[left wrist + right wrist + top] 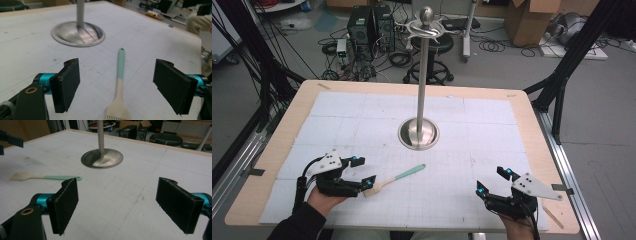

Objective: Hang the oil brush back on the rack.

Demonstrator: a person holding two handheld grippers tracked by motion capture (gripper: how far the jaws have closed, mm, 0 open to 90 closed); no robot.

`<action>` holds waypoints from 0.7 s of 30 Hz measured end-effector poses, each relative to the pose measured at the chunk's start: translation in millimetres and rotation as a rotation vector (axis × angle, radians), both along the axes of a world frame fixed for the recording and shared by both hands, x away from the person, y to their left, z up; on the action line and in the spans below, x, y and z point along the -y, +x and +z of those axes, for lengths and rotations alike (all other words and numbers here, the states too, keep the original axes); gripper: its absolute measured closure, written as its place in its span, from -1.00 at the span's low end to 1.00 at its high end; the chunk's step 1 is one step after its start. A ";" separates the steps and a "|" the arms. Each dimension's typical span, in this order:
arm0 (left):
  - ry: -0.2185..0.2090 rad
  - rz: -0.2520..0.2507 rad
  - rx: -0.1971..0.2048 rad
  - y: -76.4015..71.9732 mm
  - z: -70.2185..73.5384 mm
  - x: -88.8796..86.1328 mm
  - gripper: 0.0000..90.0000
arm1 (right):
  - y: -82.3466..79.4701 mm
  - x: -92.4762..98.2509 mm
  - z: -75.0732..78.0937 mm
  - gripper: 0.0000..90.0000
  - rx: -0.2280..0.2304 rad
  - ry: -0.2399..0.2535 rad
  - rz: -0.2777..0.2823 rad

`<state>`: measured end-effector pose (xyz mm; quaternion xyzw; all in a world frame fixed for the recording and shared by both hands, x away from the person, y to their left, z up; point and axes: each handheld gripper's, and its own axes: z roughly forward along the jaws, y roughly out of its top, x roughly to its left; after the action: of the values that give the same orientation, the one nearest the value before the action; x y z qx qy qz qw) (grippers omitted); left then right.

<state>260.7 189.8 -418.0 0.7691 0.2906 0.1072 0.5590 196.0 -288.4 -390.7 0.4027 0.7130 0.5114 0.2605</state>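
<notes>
From up top, the left gripper (pixel 364 172) is sitting with its jaws wide apart right at the cream head of the pastry brush (pixel 394 178), which is lying flat on the white mat (pixel 492 150), near the metal stand (pixel 419 133).

In the left gripper view the brush (pixel 119 90) is lying between the jaws, not pinched.

Right gripper view: right gripper (pixel 125 205) is gaping too, holding nothing, brush (pixel 45 176) well off.

Pastry brush (pixel 393 178), teal handle, cream bristles, lying flat on table, untouched.
</notes>
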 end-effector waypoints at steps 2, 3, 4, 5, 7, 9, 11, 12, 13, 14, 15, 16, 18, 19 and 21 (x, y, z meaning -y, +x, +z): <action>0.019 -0.017 -0.011 3.2 -2.2 9.2 -0.47 | -0.1 0.3 0.1 -0.63 0.003 0.000 0.000; 0.027 -0.026 -0.009 4.7 -2.7 12.2 -0.45 | -0.2 0.5 0.1 -0.63 0.002 0.001 0.001; 0.034 -0.032 -0.010 6.4 -3.3 17.5 -0.42 | -0.3 0.5 0.2 -0.63 0.002 0.004 -0.001; 0.041 -0.038 -0.012 7.6 -3.5 20.4 -0.42 | -0.8 0.3 0.4 -0.63 -0.001 0.006 -0.001; 0.054 -0.056 -0.022 10.5 -4.3 29.4 -0.39 | -1.3 0.6 0.5 -0.63 -0.002 0.006 0.003; 0.073 -0.072 -0.027 12.9 -5.3 36.0 -0.37 | -1.4 0.8 0.4 -0.63 -0.001 0.004 0.006; 0.101 -0.086 -0.034 15.9 -7.6 43.3 -0.32 | -1.6 1.1 0.4 -0.63 -0.002 0.005 0.007; 0.116 -0.091 -0.039 17.7 -9.1 46.7 -0.32 | -1.8 1.1 0.4 -0.63 -0.003 0.005 0.007; 0.131 -0.091 -0.046 19.3 -10.9 50.0 -0.31 | -1.9 1.2 0.5 -0.63 -0.002 0.005 0.008; 0.153 -0.090 -0.052 21.4 -12.5 52.8 -0.29 | -2.1 1.2 0.5 -0.63 -0.003 0.005 0.009; 0.168 -0.089 -0.059 23.4 -14.3 55.7 -0.29 | -2.2 1.2 0.4 -0.63 -0.002 0.006 0.010; 0.178 -0.086 -0.067 24.9 -15.9 58.1 -0.28 | -2.1 1.2 0.3 -0.63 -0.002 0.006 0.010; 0.196 -0.083 -0.080 27.2 -19.3 62.3 -0.23 | -2.1 1.1 0.2 -0.63 -0.004 0.006 0.010; 0.209 -0.084 -0.085 28.5 -20.9 63.6 -0.22 | -2.0 1.2 0.1 -0.63 -0.004 0.006 0.012; 0.231 -0.078 -0.093 29.9 -24.1 66.1 -0.17 | -1.7 1.2 -0.1 -0.63 -0.002 0.004 0.013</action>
<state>290.6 123.6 -442.1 0.8432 0.2716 0.0824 0.4566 194.3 -289.6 -390.9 0.3989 0.7149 0.5141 0.2557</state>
